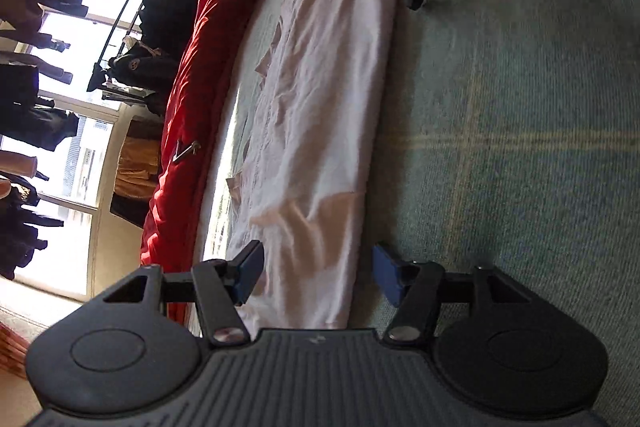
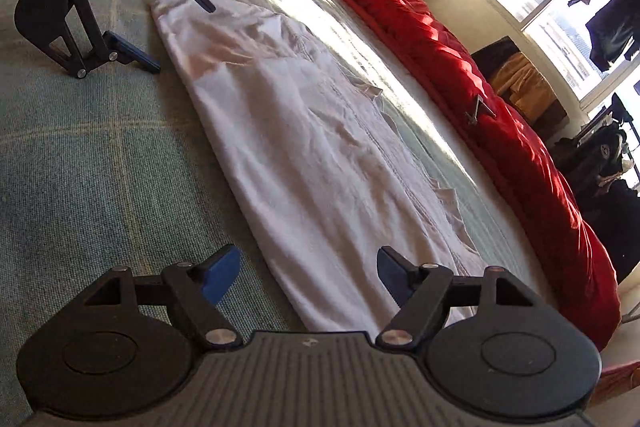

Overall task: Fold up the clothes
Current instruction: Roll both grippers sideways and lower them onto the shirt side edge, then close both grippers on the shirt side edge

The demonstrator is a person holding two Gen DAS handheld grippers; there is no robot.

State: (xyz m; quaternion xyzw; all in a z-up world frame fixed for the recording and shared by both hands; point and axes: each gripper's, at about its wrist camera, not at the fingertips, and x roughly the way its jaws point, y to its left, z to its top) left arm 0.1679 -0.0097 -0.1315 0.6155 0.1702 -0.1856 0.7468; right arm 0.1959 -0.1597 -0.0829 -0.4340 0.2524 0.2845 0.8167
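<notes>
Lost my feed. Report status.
Both grippers open, empty: left gripper, right gripper, one at each end. Pale garment folded lengthwise, flat on green bedspread. Nothing obstructing.

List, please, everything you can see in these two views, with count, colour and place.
garment: one, pale pink-white, folded into a long strip on the bed.
bed cover: one, green plaid, beneath the garment.
quilt: one, red, along the bed's far edge.
hanging clothes: several, dark, by the window.
left claw: one, black with blue pads, open at one end of the garment.
right claw: one, same colours, open at the opposite end.
</notes>
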